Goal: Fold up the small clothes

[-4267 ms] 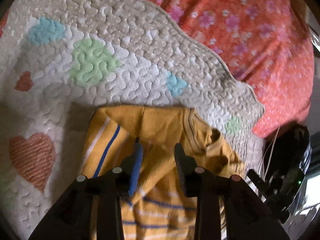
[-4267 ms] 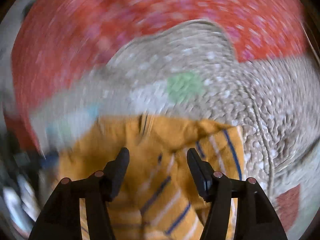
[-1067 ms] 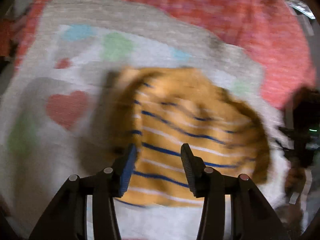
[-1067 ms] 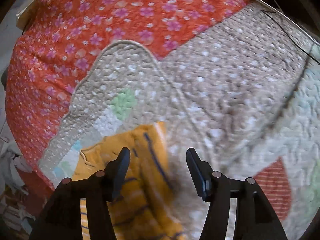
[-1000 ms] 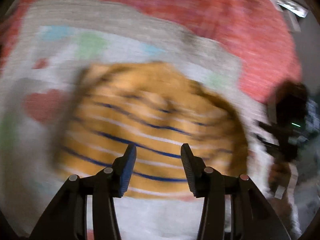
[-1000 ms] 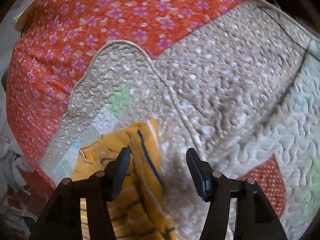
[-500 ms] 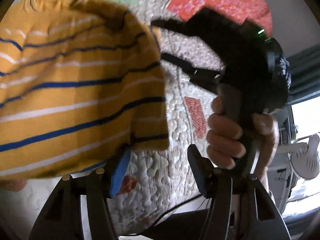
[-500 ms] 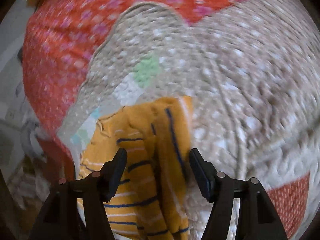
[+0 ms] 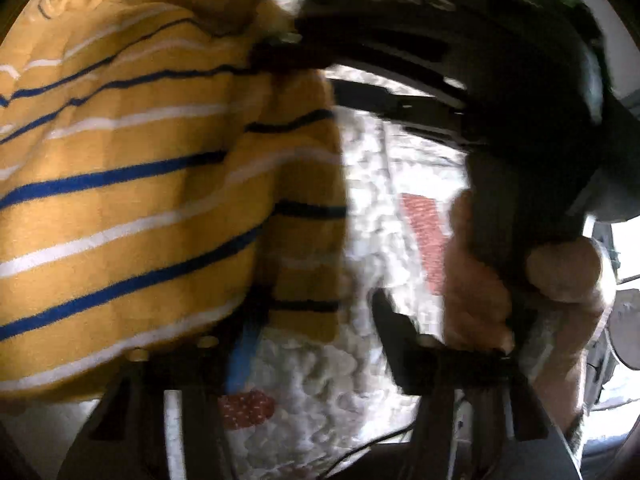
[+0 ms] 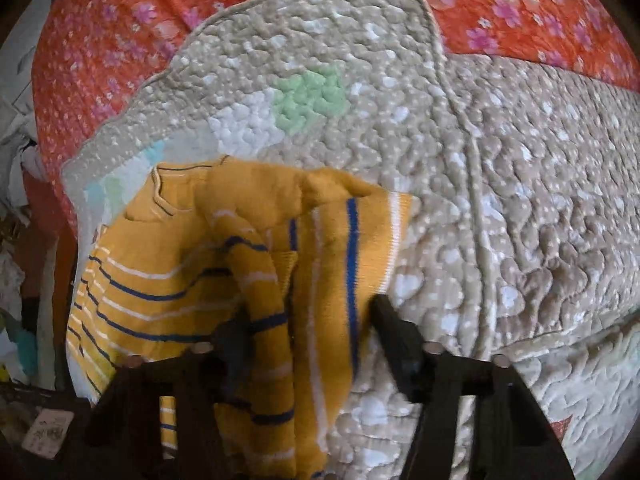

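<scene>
A small yellow sweater (image 9: 132, 184) with blue and white stripes lies on a quilted mat (image 9: 384, 184). In the left wrist view my left gripper (image 9: 316, 332) is open, its left finger at the sweater's lower right corner, its right finger over the mat. The right gripper's black body (image 9: 500, 80) reaches the sweater's upper right edge, held by a hand (image 9: 520, 280). In the right wrist view my right gripper (image 10: 312, 336) is open, with a folded sleeve of the sweater (image 10: 304, 280) lying between its fingers.
The beige quilted mat (image 10: 500, 160) with coloured heart patches lies on an orange flowered bedspread (image 10: 120, 32). Clutter and a card (image 10: 48, 432) sit off the mat's left edge. A cable runs along the bottom of the left wrist view.
Both grippers have come closer to the sweater. The left gripper swung right to the sweater's right corner, and the right gripper now straddles the folded sleeve.
</scene>
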A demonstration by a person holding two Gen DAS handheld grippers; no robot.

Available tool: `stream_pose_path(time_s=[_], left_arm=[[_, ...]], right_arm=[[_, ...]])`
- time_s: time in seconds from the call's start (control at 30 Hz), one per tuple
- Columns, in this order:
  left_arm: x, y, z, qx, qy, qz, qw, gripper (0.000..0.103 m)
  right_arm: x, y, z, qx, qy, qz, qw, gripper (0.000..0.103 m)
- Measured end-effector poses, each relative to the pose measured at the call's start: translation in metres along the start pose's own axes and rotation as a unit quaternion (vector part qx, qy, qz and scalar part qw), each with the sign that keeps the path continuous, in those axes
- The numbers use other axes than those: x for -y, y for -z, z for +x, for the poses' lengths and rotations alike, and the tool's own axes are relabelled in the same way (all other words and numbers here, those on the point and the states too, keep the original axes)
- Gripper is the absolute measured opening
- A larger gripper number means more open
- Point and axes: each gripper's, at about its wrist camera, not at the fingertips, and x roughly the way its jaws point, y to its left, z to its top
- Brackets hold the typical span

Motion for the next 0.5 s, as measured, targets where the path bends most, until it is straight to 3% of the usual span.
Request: stream_pose_path(time_s=[0.07,0.27,0.5], left_arm=[[-0.005,-0.002,0.0,-0.004,-0.016,0.001,0.9999,0.015],[0.002,0.001,-0.017,0.015,-0.02,0.024,0.9994,0.01],[-0.022,0.009,-0.09,0.068,0.021,0.011,0.9974,0.01]], right_arm=[[0.003,-0.001,-0.003,0.0,-0.025,0.019,1.0,0.017],[-0.015,-0.006,-0.018,0.026,-0.054,0.044,0.997,0.014],[-0.073,-0.006,-0.046,0.074,-0.097,0.06,0.991,0.014]])
